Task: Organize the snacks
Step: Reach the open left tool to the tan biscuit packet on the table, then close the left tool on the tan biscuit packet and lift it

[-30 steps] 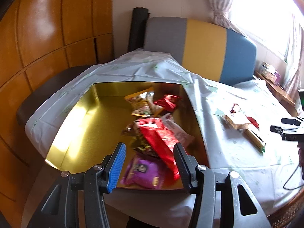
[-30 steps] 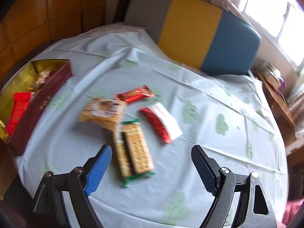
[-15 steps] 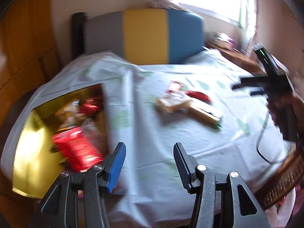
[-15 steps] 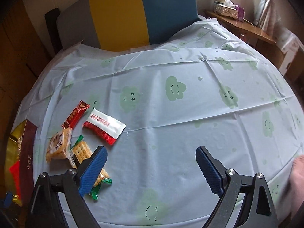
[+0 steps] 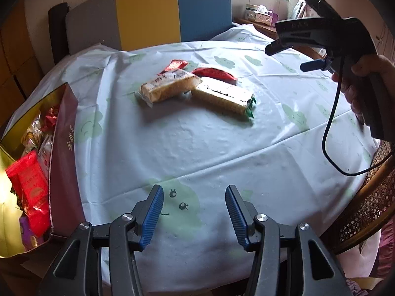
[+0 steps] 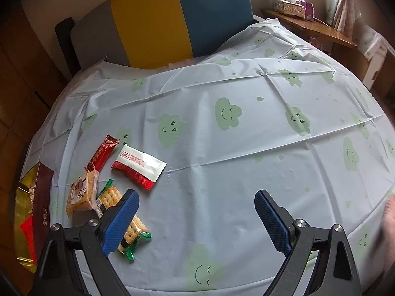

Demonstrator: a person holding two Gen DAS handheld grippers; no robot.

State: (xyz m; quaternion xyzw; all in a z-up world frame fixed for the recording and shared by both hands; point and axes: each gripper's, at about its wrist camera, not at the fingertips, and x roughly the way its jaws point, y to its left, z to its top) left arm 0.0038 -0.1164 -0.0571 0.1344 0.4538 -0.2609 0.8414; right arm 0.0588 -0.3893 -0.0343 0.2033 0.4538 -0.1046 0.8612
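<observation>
Left gripper (image 5: 194,212): blue-padded fingers spread apart, empty, hovering over the near edge of the pale blue tablecloth with green smiling clouds (image 5: 197,148).
Right gripper (image 6: 196,218): fingers wide apart, gripping nothing; seen from the left wrist view it is held up at the right, above the cloth.
Loose snacks: four packets clustered on the cloth — a clear-wrapped pale sandwich biscuit packet (image 5: 170,87), a long cracker pack with green ends (image 5: 223,98) touching it, a slim red bar wrapper (image 6: 101,153) and a white-and-red sachet (image 6: 139,165) just behind.
Box: maroon-walled, gold-lined open box (image 5: 63,153) at the table's left edge — holding red foil packets (image 5: 30,182) and other wrapped snacks.
Background: grey, yellow and blue chair back (image 5: 148,14).
</observation>
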